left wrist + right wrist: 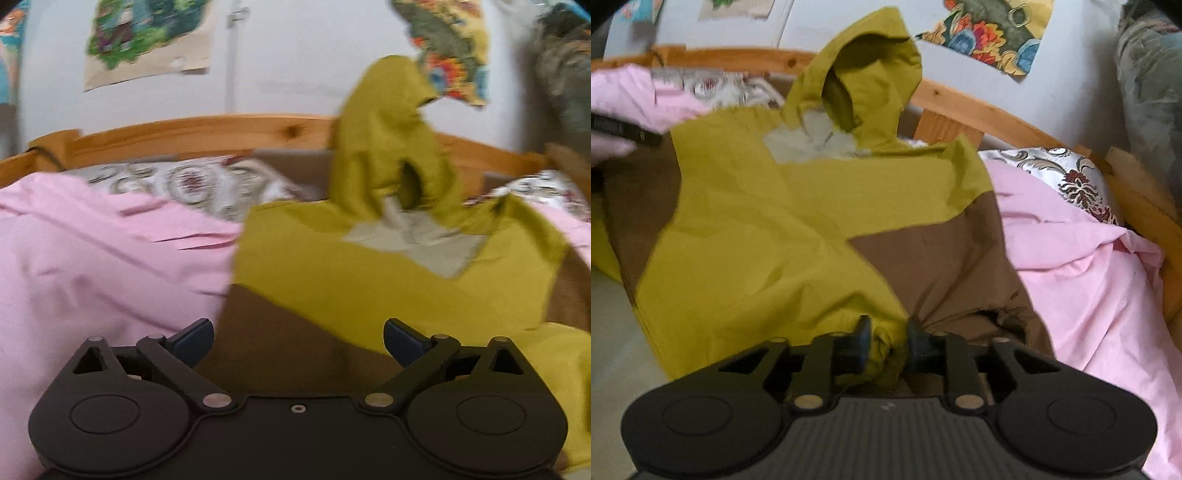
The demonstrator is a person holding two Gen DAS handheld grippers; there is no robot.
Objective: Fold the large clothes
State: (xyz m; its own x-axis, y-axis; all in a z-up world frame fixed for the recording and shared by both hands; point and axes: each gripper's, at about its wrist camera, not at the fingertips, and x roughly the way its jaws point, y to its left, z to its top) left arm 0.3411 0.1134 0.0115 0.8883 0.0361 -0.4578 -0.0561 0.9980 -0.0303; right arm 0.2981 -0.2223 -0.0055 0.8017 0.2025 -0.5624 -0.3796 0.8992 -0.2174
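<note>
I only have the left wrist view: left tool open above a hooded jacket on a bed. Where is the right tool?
Observer: The right tool is at the jacket's near edge, with a bunch of its fabric pinched between the pads.
Operator: Sleeve or hem?
Observer: Cannot tell. The bunch is olive and sits right beside the brown panel.

Left claw (298, 341): matte black linkage, silver pivot pins, dark blue fingertip pads. Right claw (888, 345): same build, ribbed grey plate.
</note>
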